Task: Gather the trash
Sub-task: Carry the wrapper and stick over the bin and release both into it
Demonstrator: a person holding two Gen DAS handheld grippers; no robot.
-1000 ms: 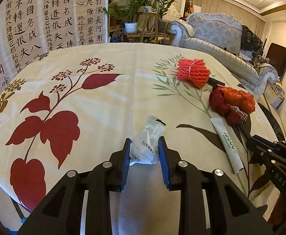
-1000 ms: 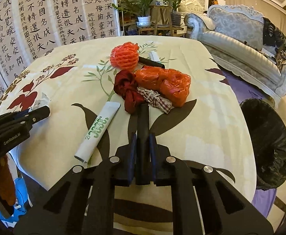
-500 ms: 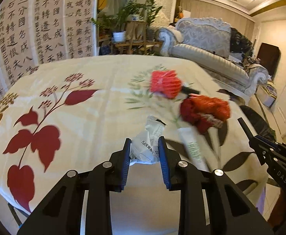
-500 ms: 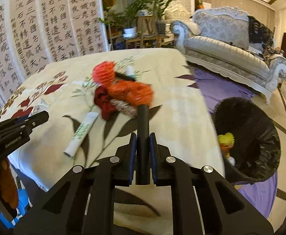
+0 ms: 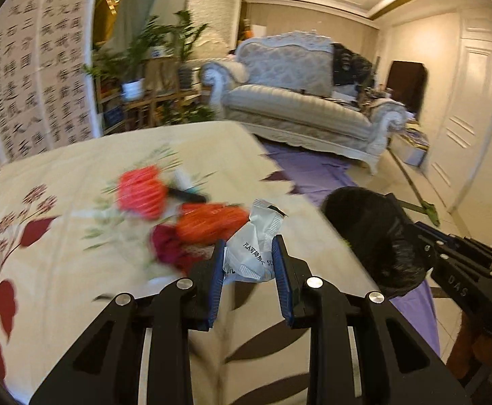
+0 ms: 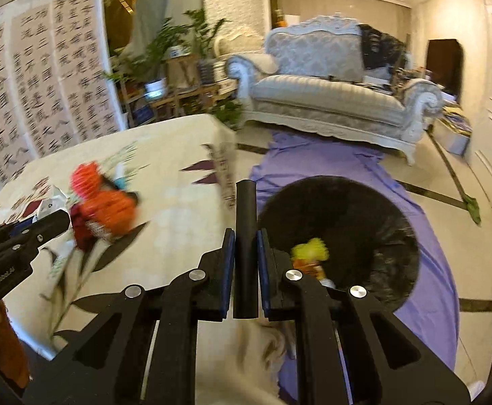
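Blurred orange and red trash (image 5: pixel 209 222) lies on the table (image 5: pixel 77 168), details unreadable. Left gripper (image 5: pixel 249 260) pinches a crumpled white wrapper (image 5: pixel 252 249); right gripper (image 6: pixel 246 246) clamps a black tube (image 6: pixel 245 229), lower end hidden, w/ black-lined bin (image 6: pixel 364 209) beyond, partly cut off.

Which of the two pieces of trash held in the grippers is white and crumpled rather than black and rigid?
The white wrapper in the left gripper: a crinkled packet with printed text. The right gripper holds a smooth black tube instead.
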